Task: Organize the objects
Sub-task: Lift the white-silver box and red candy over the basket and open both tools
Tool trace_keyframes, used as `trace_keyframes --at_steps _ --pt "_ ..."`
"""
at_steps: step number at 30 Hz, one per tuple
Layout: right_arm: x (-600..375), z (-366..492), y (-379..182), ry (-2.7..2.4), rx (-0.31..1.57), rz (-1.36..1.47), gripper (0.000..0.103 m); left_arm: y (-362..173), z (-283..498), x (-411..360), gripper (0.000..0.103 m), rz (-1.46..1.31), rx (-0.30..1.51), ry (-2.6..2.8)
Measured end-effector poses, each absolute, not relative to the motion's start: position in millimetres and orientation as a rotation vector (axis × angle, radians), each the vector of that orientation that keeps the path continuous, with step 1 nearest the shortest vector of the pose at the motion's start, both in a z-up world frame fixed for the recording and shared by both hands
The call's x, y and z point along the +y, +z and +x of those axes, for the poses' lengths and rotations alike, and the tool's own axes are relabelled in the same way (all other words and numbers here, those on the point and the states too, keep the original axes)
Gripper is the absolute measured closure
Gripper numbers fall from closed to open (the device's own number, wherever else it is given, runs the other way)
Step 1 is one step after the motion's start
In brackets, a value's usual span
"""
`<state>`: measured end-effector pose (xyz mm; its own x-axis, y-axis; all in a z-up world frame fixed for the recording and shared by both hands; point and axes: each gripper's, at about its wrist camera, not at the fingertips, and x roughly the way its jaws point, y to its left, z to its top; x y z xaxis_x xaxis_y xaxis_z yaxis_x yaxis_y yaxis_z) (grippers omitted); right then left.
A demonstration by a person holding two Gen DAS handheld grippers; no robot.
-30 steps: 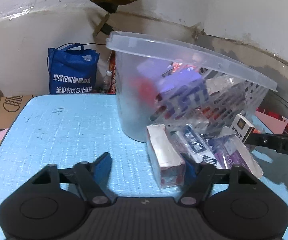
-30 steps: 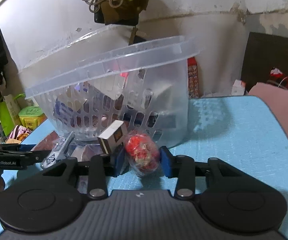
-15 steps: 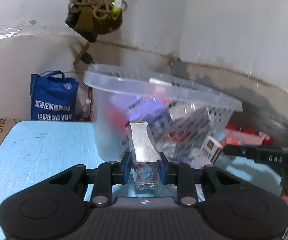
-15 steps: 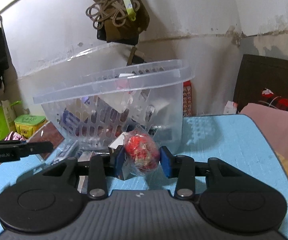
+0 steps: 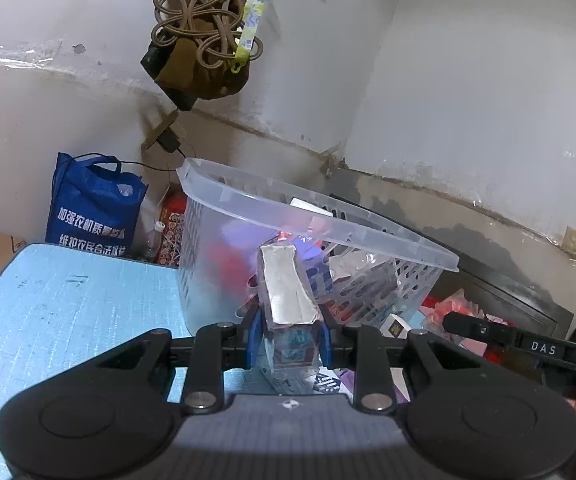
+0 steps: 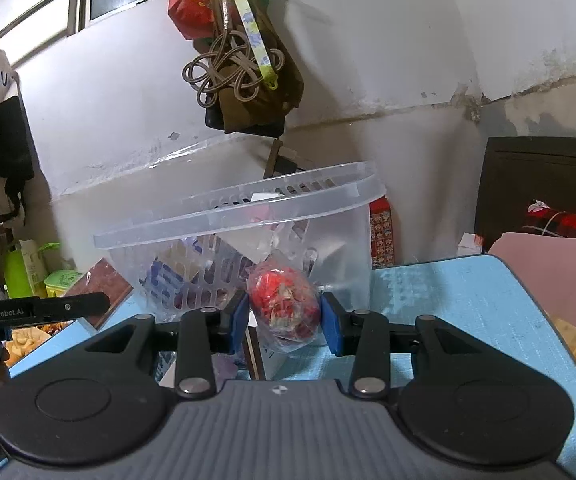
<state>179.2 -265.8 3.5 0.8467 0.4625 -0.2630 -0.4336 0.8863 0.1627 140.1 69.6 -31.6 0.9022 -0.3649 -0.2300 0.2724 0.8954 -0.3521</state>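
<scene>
My left tool now grips a silver-topped carton between its blue pads, lifted clear of the blue table; a second ago that tool was spread wide with the carton lying on the table just ahead of it, beside the loose packets. So the pick on this side is done, and the carton now sits straight in front of the tool, against the near wall of the clear plastic basket, whose rim is a little higher than the carton's top. A few flat packets remain on the table below and to the right of this tool, near the basket's foot. To the right, my right tool is closed on a red snack bag wrapped in clear film, as it was a second ago, but the bag has been raised: it hangs off the table in front of the basket wall, and the white box that stood touching it is no longer beside it. Past both tools the basket already holds a jumble of boxes and wrappers. I judge that both loads are ready to go up over the rim and be dropped in; the carton is long and stands out well beyond the pads, so I should clear the rim fully before letting go.
</scene>
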Motion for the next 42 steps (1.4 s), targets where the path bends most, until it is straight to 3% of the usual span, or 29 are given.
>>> trace_keyframes --at_steps 25,31,37,38,39,40,41,42 --pt "-266 156 6 0.572 0.3 0.157 0.06 -25 111 75 0.071 -0.34 0.211 -0.299" --pt "-269 127 63 0.642 0.215 0.141 0.06 41 88 60 0.071 -0.324 0.103 -0.36" --pt "-236 200 122 0.544 0.19 0.017 0.06 101 165 31 0.071 -0.26 0.164 -0.334" --pt "-230 214 125 0.532 0.195 -0.01 0.06 105 179 24 0.067 -0.22 0.182 -0.333" --pt "-226 226 125 0.526 0.202 -0.041 0.057 106 190 19 0.056 -0.203 0.197 -0.322" --pt "-222 236 124 0.505 0.2 -0.05 0.04 105 198 15 0.047 -0.192 0.203 -0.303" --pt "-219 243 121 0.488 0.203 -0.057 0.017 103 208 11 0.031 -0.177 0.225 -0.272" --pt "-215 250 119 0.473 0.221 -0.079 0.015 99 215 11 0.031 -0.18 0.251 -0.242"
